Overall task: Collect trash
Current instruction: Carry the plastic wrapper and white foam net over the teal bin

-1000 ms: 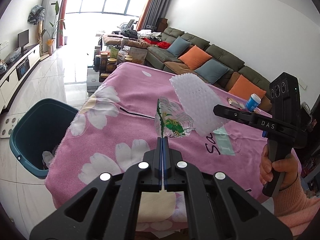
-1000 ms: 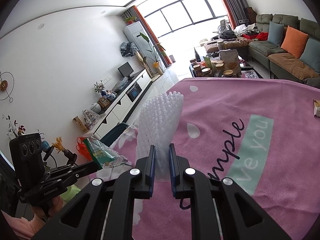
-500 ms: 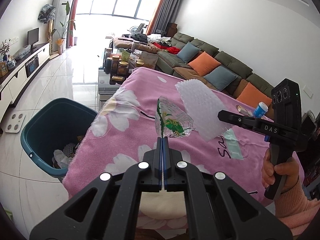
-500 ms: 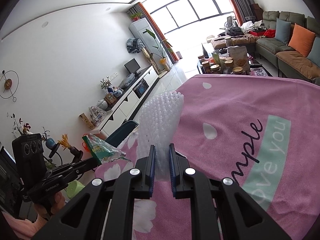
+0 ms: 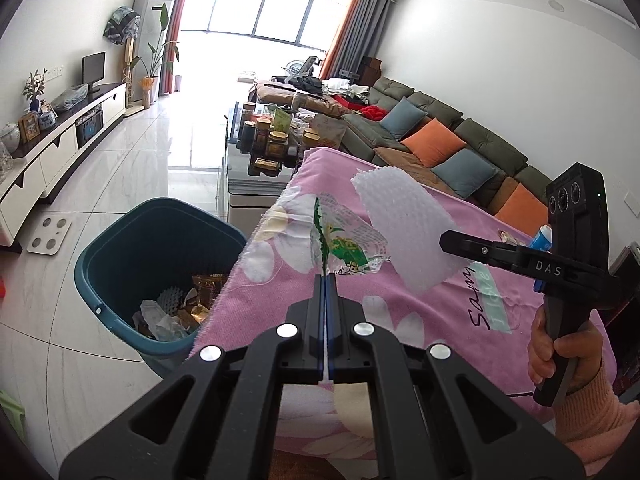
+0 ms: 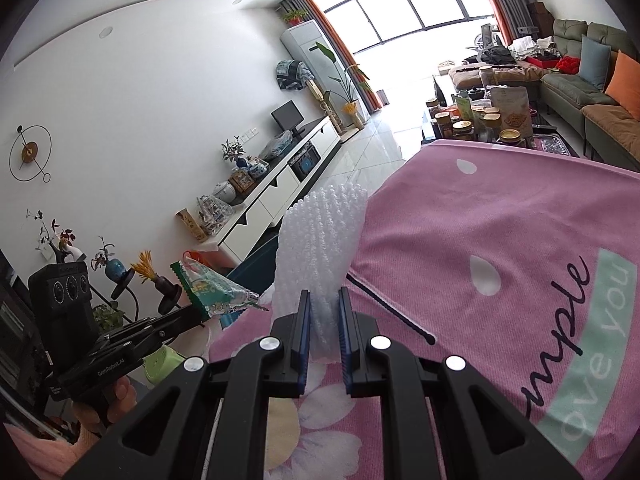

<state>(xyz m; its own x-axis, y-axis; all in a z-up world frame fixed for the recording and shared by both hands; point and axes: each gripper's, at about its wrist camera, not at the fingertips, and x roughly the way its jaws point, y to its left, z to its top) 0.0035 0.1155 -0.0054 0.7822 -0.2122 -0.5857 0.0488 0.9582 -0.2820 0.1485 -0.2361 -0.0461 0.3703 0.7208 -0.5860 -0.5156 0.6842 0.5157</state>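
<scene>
The trash I carry is two pieces, both up in the air over the pink-clothed table, near its edge on the bin's side. My left gripper is pinched fully shut on the lower edge of a clear snack wrapper with green print, which stands up and away from the jaws, its long axis running along the line the fingers point. My right gripper is nearly closed, pads pressing a white foam net sleeve — its long axis also points straight out ahead of the jaws, free end toward the far edge of the table. The teal bin stands on the floor just beside the table's left edge, open mouth up, wrappers already inside. It lies down and left of both claws, and the left hand is the nearer — I judge the wrapper goes over the rim first.
</scene>
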